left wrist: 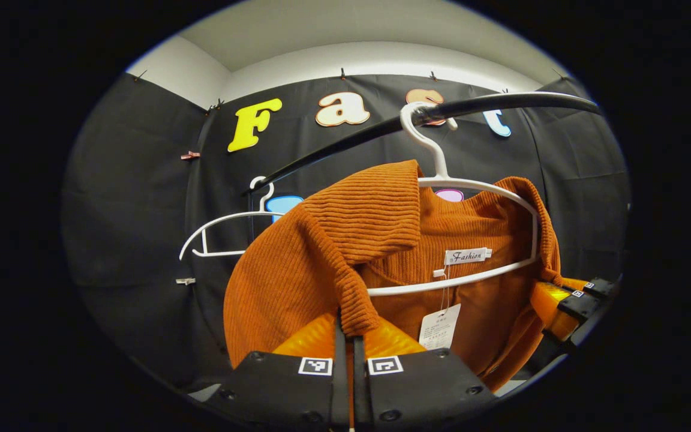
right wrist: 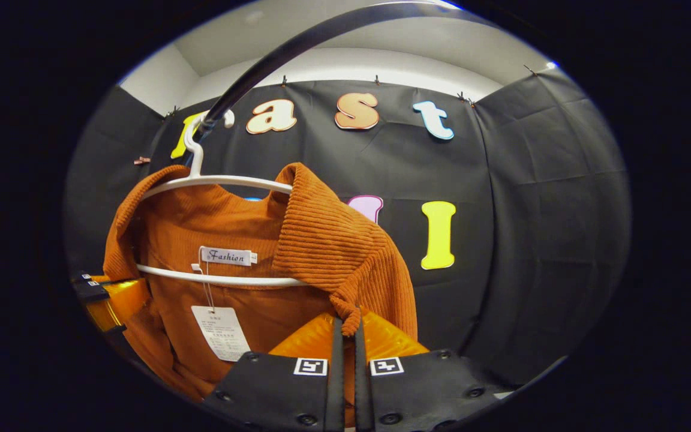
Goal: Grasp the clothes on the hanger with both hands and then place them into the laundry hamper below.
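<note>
Both jaws — clamped on sweater [left wrist: 297,270]

I see one orange ribbed garment [left wrist: 297,264] hanging on a white hanger [left wrist: 477,187] from the black rail [left wrist: 345,144], collar folded outward, paper tag [left wrist: 439,326] dangling inside

Left gripper [left wrist: 348,345] with dark angular housing, round screws along the lower edge, two square black-and-white markers flanking the central slit, right gripper [right wrist: 348,336] built the same
</note>
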{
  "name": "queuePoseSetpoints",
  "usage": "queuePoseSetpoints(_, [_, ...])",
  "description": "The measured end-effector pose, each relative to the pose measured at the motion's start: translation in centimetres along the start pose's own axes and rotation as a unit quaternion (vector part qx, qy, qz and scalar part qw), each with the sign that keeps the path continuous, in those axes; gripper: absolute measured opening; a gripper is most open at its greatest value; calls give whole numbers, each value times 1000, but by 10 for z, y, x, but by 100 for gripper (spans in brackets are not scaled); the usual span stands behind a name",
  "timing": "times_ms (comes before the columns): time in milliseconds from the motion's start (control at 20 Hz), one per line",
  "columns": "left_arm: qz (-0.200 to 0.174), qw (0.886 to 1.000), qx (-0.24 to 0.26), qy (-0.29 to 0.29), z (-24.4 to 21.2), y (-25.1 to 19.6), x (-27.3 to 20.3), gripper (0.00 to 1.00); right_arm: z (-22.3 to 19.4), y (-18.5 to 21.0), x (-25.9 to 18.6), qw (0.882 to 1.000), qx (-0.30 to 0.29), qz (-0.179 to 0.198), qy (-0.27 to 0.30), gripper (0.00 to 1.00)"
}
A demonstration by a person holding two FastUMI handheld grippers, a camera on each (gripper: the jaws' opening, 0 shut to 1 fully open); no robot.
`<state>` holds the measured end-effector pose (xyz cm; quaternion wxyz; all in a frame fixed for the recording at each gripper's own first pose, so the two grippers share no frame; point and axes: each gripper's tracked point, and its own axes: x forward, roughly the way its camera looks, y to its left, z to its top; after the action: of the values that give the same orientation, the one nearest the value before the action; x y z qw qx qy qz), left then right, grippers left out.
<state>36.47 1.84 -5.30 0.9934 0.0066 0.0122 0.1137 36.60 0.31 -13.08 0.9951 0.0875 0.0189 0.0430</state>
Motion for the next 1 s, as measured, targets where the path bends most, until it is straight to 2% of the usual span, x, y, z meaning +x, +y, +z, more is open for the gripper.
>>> queuePoseSetpoints(150, [5,1000,4,-5,1,7,-2,5,-12,-2,3,998,59,28,23,11])
queuePoseSetpoints(200, [8,1000,7,-8,2,7,-4,5,-10,-3,-6,996,82,36,29,4])
queuePoseSetpoints(300, [12,1000,10,-9,3,7,-4,5,-18,-1,2,988,136,50,52,4])
queuePoseSetpoints(400, [16,1000,15,-1,4,11,-6,5,-15,5,4,976,192,73,77,4])
queuePoseSetpoints(500, [9,1000,12,15,2,12,-6,5,-16,12,4,957,248,103,108,4])
queuePoseSetpoints(600, [-1,999,2,36,2,12,-6,5,-14,9,11,945,276,118,134,4])
queuePoseSetpoints(700, [-16,998,-15,51,6,12,-3,5,-12,1,17,944,267,119,153,4])
queuePoseSetpoints(800, [-17,998,-25,56,17,19,-4,5,-5,-19,25,952,244,93,158,4])
queuePoseSetpoints(1000, [-30,998,-21,52,40,21,-5,5,39,-63,35,970,212,36,109,4])
